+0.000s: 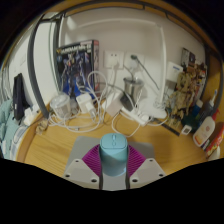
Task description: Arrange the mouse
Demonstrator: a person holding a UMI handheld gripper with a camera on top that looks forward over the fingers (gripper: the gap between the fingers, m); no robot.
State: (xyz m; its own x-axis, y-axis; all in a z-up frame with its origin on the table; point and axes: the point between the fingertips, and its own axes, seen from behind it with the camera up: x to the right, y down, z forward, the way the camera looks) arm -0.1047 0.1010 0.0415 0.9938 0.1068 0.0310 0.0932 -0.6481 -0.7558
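Gripped between the two fingers of the gripper (pixel 114 168) was a pale blue mouse (pixel 114 150), its rounded top poking up just above the fingertips. Both purple pads (pixel 95 162) pressed against its sides, one to the left and one to the right, with no gap that I could make out, so the tongs were pinching the mouse rather than standing spread around it. Whether the mouse was resting on the surface or lifted off it, I could not tell.

Below and ahead lay a round wooden table (pixel 60 150), its bare light-brown top showing on either side of the fingers. Beyond the mouse, toward the far edge of the table, there was a tangle of white cables (pixel 90 112) looping over one another, with a white power strip (pixel 128 97) among them, well apart from the mouse. A boxed figure with a dark picture on its front (pixel 78 68) stood upright at the back left, against the wall. At the far right a small toy figure (pixel 186 95) stood upright near the table's rim, and just beside it, lower down, a white object (pixel 204 130) that I could not identify. Some dark and pale things were crowded at the left rim of the table, too small to name.
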